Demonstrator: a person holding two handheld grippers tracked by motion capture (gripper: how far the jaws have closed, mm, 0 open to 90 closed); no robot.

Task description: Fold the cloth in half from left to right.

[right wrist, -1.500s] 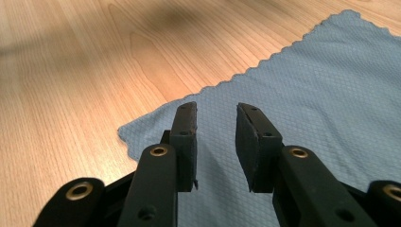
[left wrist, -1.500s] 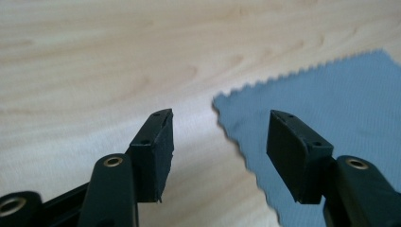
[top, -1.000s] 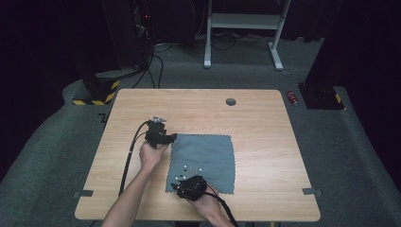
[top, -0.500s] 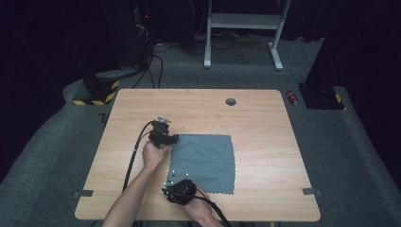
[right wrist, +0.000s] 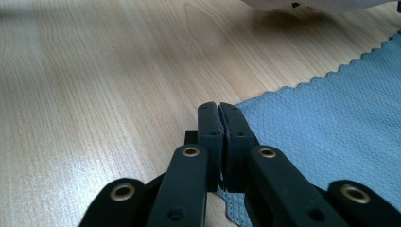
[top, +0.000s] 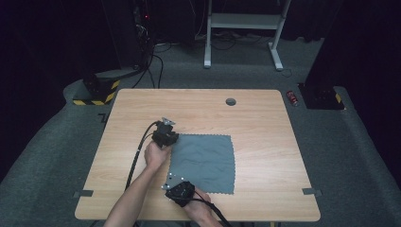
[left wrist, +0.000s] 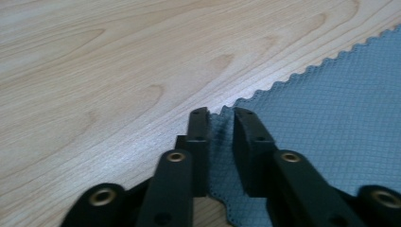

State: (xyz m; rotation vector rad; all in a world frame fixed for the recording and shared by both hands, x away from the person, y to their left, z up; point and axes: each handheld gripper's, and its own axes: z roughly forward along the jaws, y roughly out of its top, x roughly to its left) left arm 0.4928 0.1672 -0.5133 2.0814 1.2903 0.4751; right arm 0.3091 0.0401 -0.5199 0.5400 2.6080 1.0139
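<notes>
Grey cloth (right wrist: 331,123) corner (flat) between tongs (right wrist: 220,108)

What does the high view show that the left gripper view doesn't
High view alone: the whole grey cloth lying flat, the right gripper at its near left corner, both hands, the dark hole in the table, and the floor around it. Left gripper view alone: the left gripper with its jaws just closing around the cloth's zigzag corner, a slim gap remaining. Both: cloth, wooden tabletop, left gripper.
</notes>
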